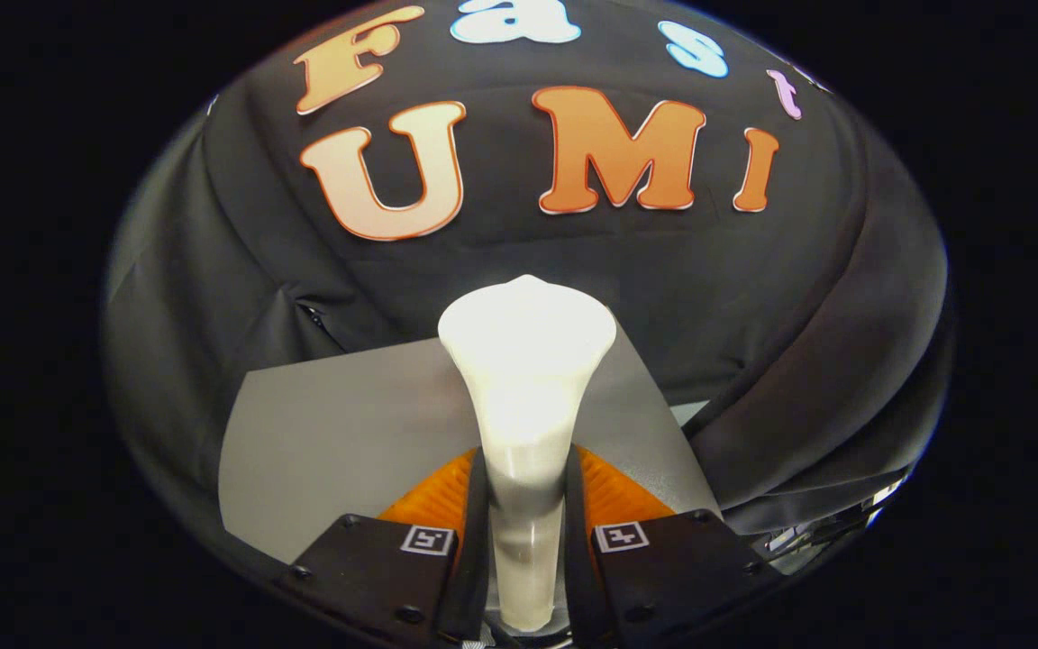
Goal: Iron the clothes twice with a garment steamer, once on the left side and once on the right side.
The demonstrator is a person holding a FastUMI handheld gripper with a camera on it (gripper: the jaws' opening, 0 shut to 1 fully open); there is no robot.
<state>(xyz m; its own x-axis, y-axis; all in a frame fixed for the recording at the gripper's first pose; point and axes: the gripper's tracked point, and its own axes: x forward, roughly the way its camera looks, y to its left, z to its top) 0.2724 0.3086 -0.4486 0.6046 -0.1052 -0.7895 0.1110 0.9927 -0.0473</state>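
The claw (526, 505) is clamped on the garment steamer (526, 379), one finger pressing each side of its slim handle. The steamer is white and glossy, and its long axis runs straight out along the fingers, directly away from the camera. The narrow shaft sits low between the fingers (474, 505), then flares outward into a broad, rounded head beyond the fingertips. That wide head points forward and slightly up toward the black cloth wall (708, 297) of the booth. The head's face is turned away, so I cannot tell what its front looks like; I see just its smooth back, brightly lit and a little washed out.

Underneath the steamer and on both sides of it lies a flat grey sheet (330, 442), spread over the bench, its far edge meeting the draped black cloth. The steamer's head hangs above this grey surface, near its far edge; whether it touches anything there I cannot tell. To the right, the black cloth bunches in heavy folds (825, 397) beside the sheet.
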